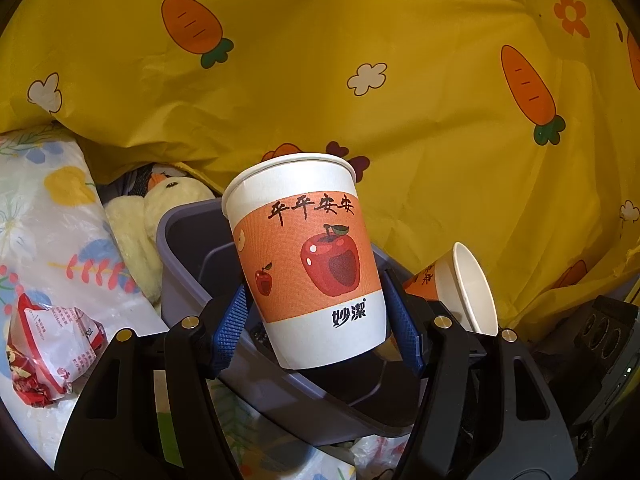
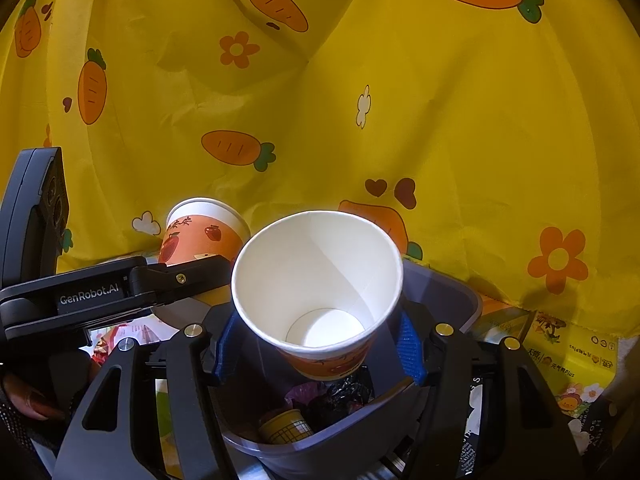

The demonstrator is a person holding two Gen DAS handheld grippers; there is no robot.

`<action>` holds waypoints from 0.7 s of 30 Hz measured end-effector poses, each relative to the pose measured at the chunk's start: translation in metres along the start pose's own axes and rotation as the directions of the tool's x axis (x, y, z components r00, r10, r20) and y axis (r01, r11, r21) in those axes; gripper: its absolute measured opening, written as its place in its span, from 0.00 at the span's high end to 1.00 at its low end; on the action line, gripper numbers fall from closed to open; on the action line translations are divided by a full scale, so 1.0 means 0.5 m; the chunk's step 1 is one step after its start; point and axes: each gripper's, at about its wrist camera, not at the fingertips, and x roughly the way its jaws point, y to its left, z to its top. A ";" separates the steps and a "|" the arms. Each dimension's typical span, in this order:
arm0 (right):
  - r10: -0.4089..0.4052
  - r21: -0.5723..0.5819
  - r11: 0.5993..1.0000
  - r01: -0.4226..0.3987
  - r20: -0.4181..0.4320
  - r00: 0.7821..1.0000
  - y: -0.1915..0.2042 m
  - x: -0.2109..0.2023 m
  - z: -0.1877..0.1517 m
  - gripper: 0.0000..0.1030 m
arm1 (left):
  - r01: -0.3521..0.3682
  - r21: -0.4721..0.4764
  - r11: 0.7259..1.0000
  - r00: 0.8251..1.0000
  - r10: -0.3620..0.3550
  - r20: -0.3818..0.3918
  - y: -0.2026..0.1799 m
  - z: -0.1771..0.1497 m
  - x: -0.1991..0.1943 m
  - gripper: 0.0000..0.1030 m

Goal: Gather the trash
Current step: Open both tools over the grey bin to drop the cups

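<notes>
My left gripper (image 1: 320,320) is shut on a paper cup with an orange apple print (image 1: 308,264), held upright over the grey trash bin (image 1: 188,248). My right gripper (image 2: 318,340) is shut on a second apple-print paper cup (image 2: 320,280), its mouth tilted toward the camera, above the same bin (image 2: 448,292). Each cup shows in the other view: the right cup in the left wrist view (image 1: 460,284), the left cup in the right wrist view (image 2: 200,232). The bin holds a yellow cupcake liner (image 2: 284,426) and dark crumpled wrappers (image 2: 340,396).
A yellow carrot-print cloth (image 1: 360,80) fills the background. A red and white snack wrapper (image 1: 48,344) lies on a floral sheet (image 1: 40,208) at the left, next to a cream plush toy (image 1: 160,216). A yellow carton (image 2: 560,360) lies right of the bin.
</notes>
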 end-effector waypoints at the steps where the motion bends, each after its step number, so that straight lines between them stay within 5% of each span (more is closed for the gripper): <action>1: 0.002 0.001 1.000 -0.002 -0.002 1.000 0.000 0.001 -0.001 0.40 | -0.001 -0.002 1.000 1.000 0.001 -0.003 0.001 -0.001 0.001 0.38; 21: 0.003 -0.009 1.000 -0.003 -0.021 1.000 0.008 0.010 -0.015 0.39 | 0.013 -0.029 1.000 1.000 -0.013 -0.016 0.005 -0.005 0.010 0.38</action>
